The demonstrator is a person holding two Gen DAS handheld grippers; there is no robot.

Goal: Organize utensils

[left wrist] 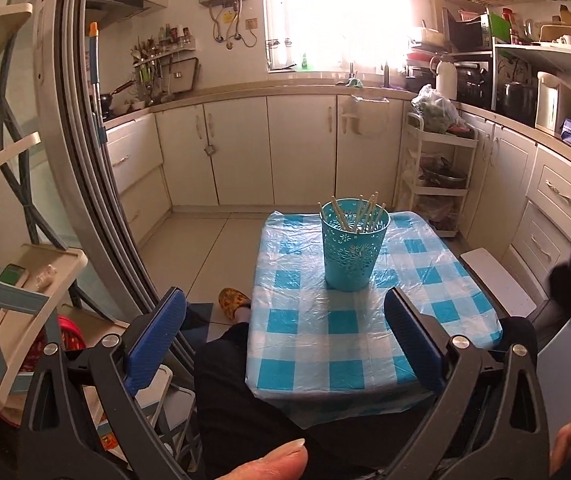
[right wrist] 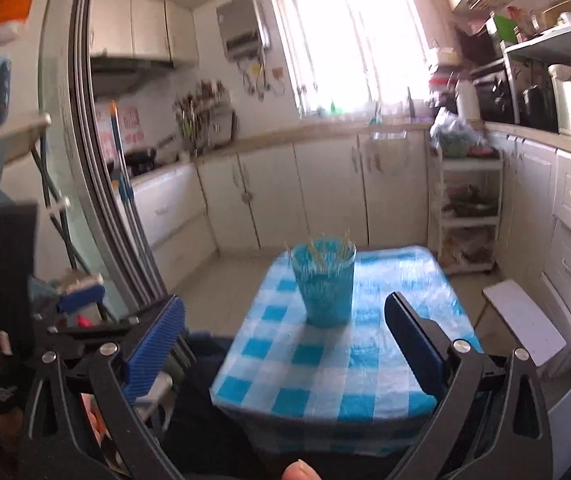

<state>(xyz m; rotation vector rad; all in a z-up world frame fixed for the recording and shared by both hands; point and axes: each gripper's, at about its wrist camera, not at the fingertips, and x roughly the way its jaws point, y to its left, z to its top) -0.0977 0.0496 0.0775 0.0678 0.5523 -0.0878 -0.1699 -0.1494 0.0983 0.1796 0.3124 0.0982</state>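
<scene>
A teal perforated holder [left wrist: 351, 245] stands upright on a small table with a blue-and-white checked cloth [left wrist: 325, 340]. Several pale chopsticks [left wrist: 367, 212] stand inside it. My left gripper [left wrist: 285, 334] is open and empty, held back from the table's near edge. My right gripper [right wrist: 285, 336] is open and empty too, also short of the table; its view is blurred. The holder [right wrist: 325, 284] and the cloth [right wrist: 325, 376] show there as well. The left gripper [right wrist: 81, 292] shows at the left of the right wrist view.
A white rolling cart [left wrist: 437, 184] stands beyond the table at the right. A white stool [left wrist: 497, 280] is beside the table's right edge. A sliding door frame [left wrist: 85, 160] and a shelf rack [left wrist: 17, 300] are at the left. The person's leg [left wrist: 245, 400] is under the table's near side.
</scene>
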